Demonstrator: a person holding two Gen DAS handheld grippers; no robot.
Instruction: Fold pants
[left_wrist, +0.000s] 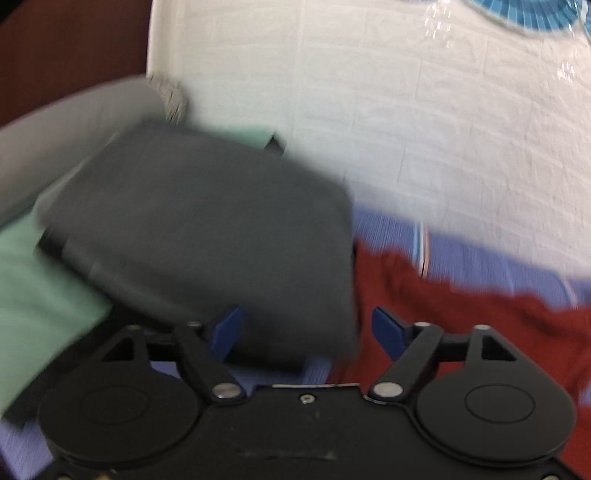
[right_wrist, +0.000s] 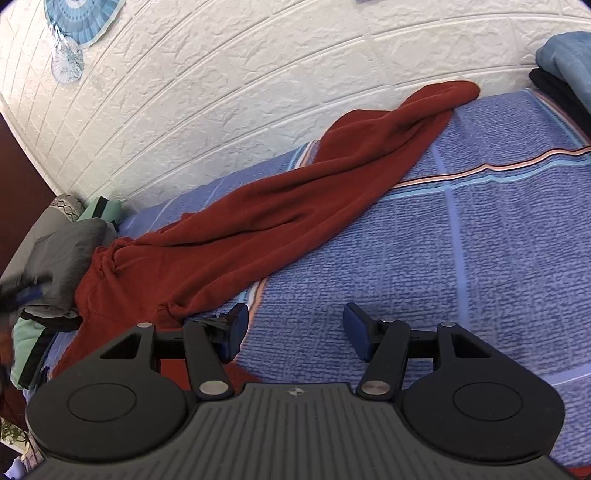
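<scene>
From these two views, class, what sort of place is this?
Probably a bedroom: a blue striped bedspread along a white brick-pattern wall, red pants spread out, and folded clothes stacked at one end.

Dark red pants (right_wrist: 266, 214), unfolded, rumpled, stretched diagonally

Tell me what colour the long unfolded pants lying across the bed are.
The long fleecy pants are dark brick red, plain with no pattern. The right wrist view shows them best.

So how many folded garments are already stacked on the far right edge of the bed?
2 visible: a blue garment on top and a black garment beneath it, at the right edge of the striped bedspread. The frame may hide others.
</scene>
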